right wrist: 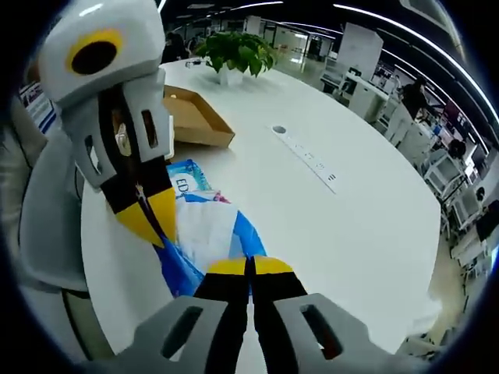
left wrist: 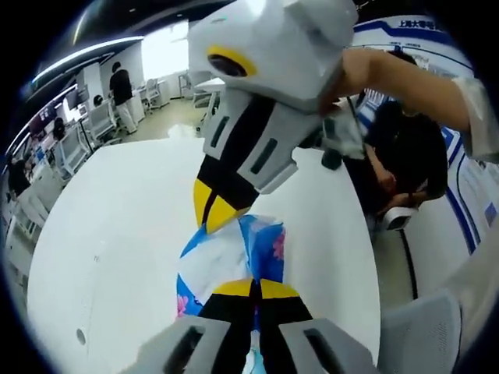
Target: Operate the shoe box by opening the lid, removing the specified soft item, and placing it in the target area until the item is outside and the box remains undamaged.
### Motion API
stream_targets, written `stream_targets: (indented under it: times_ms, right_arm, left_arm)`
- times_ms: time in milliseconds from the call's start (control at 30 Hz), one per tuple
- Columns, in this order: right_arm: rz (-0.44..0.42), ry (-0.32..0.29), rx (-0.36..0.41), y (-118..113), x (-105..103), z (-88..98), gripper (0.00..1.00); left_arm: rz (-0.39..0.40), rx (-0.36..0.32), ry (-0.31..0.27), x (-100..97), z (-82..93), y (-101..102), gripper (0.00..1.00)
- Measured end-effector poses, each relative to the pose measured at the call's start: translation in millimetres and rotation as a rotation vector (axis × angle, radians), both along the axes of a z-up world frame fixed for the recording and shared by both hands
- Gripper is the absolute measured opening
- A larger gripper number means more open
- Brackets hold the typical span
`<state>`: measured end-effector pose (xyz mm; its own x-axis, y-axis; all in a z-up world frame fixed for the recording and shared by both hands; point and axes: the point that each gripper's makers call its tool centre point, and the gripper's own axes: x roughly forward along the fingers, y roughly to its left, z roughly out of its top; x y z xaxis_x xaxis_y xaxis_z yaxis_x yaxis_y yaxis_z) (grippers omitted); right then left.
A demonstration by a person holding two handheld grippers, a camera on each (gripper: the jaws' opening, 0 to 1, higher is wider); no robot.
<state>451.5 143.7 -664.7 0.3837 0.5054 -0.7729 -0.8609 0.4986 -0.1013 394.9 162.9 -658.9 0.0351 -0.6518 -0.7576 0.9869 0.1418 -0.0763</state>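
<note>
Item: soft blue-and-white bag (right wrist: pixel 204 234) with pink flower print, held over the white desk (right wrist: pixel 351 210), stretched between both claws. Left claw (left wrist: pixel 253 290): jaws closed on the bag's near end. Right claw (right wrist: pixel 249 269): jaws closed on the bag's opposite end.

Shoe box (right wrist: pixel 191 117): brown cardboard, on the desk beyond the bag, open side up, no damage visible; lid not made out.

Progress, judged: bag is outside the box; setting it down in the target area remains, and no marked area is visible.

Surroundings: potted plant (right wrist: pixel 234 54) behind the box, a ruler-like strip (right wrist: pixel 308 160) to one side. Broad bare desk ahead; the desk edge (left wrist: pixel 366 257) lies near a seated person (left wrist: pixel 405 156).
</note>
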Motion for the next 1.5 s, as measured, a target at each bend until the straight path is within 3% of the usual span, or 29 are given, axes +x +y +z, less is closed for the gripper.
stream_targets:
  times_ms: [633,833,1067,1500]
  right_arm:
    - [-0.001,0.021,-0.051,-35.1,3.9,-34.4,0.00]
    - [0.008,0.038,-0.084,-39.7,-0.3,-55.2,0.00]
    - [0.017,0.045,-0.098,-41.0,-2.0,-65.9,0.00]
    - [0.002,0.045,-0.107,-44.8,-2.5,-73.7,0.00]
  left_arm:
    - [-0.032,0.009,0.076,0.0,-42.1,-43.9,0.00]
    - [-0.028,0.021,0.103,-2.4,-60.3,-44.9,0.00]
    - [-0.030,0.022,0.116,-8.6,-73.4,-44.3,0.00]
    - [-0.040,0.025,0.117,-14.4,-76.3,-46.6,0.00]
